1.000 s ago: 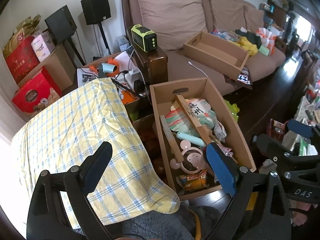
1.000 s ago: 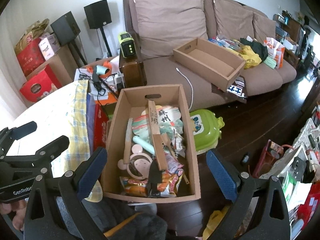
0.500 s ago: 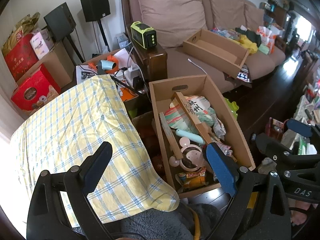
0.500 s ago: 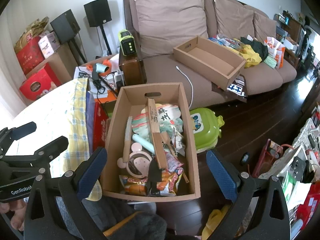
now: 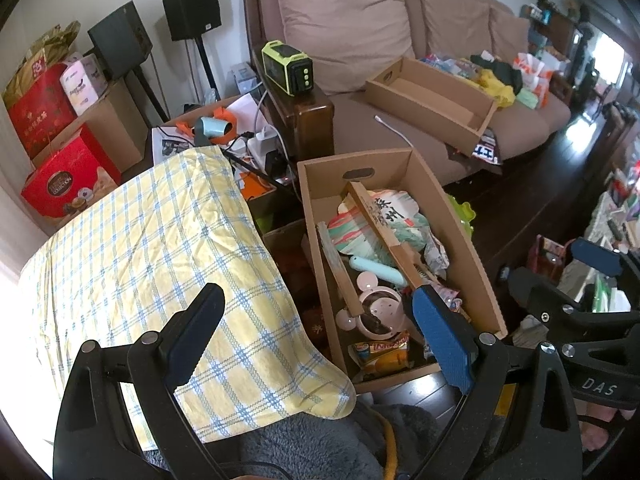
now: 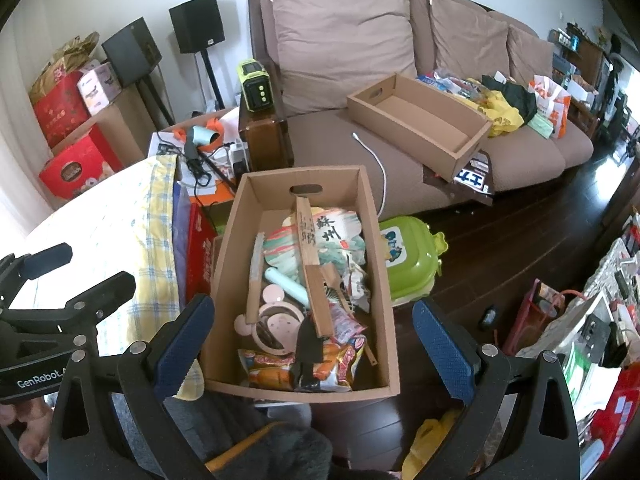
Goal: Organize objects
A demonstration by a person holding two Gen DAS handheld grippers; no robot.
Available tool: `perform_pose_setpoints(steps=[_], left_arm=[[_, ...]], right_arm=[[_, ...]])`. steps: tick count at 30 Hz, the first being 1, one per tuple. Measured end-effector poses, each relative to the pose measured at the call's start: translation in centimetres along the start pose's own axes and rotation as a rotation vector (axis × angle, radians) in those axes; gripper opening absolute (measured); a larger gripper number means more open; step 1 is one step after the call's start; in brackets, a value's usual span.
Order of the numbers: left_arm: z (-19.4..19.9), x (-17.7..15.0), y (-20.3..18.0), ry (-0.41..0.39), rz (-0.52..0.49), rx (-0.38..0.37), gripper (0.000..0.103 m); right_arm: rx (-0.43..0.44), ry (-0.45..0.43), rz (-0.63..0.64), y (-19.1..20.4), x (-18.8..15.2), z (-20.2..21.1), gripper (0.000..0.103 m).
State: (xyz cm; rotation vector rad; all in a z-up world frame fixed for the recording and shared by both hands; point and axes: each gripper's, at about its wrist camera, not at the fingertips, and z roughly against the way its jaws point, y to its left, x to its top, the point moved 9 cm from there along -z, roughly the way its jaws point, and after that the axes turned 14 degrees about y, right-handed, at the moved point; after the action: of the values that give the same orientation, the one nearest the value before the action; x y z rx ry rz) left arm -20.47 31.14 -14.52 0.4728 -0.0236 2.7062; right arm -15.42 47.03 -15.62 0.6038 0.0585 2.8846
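The left gripper (image 5: pixel 316 336) and the right gripper (image 6: pixel 312 344) both have their jaws wide apart and hold nothing. The big box (image 6: pixel 376 240) full of things sits on the floor just in front of the sofa (image 6: pixel 340 148). An empty box (image 6: pixel 420 120) lies on the sofa.

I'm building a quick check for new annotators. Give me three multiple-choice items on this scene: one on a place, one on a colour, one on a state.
1. Where does the shallow cardboard tray rest?
A. on the sofa seat
B. on the floor
C. on the checked cloth

2. What colour is the hair dryer?
A. red
B. light blue
C. black

3. How are the two grippers?
A. both shut on items
B. one holds a fan
C. both open, holding nothing

Key: 1 A, the tray lies on the sofa cushions. 2 B, its body is pale blue. 3 C, the left gripper and right gripper both have jaws spread wide with nothing between them.
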Motion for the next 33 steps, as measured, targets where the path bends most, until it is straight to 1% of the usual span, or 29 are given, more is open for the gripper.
perform_pose_setpoints(steps=[5, 10, 33], left_arm=[[0.03, 0.03, -0.02, 0.0, -0.001, 0.003, 0.095], [0.09, -0.12, 0.11, -0.008, -0.008, 0.034, 0.095], [0.02, -0.3, 0.38, -0.001, -0.016, 0.05, 0.095]], right_arm=[[0.002, 0.001, -0.001, 0.0, 0.01, -0.02, 0.101], [0.001, 0.004, 0.001, 0.07, 0.0, 0.0, 0.1], [0.002, 0.012, 0.0, 0.31, -0.23, -0.29, 0.1]])
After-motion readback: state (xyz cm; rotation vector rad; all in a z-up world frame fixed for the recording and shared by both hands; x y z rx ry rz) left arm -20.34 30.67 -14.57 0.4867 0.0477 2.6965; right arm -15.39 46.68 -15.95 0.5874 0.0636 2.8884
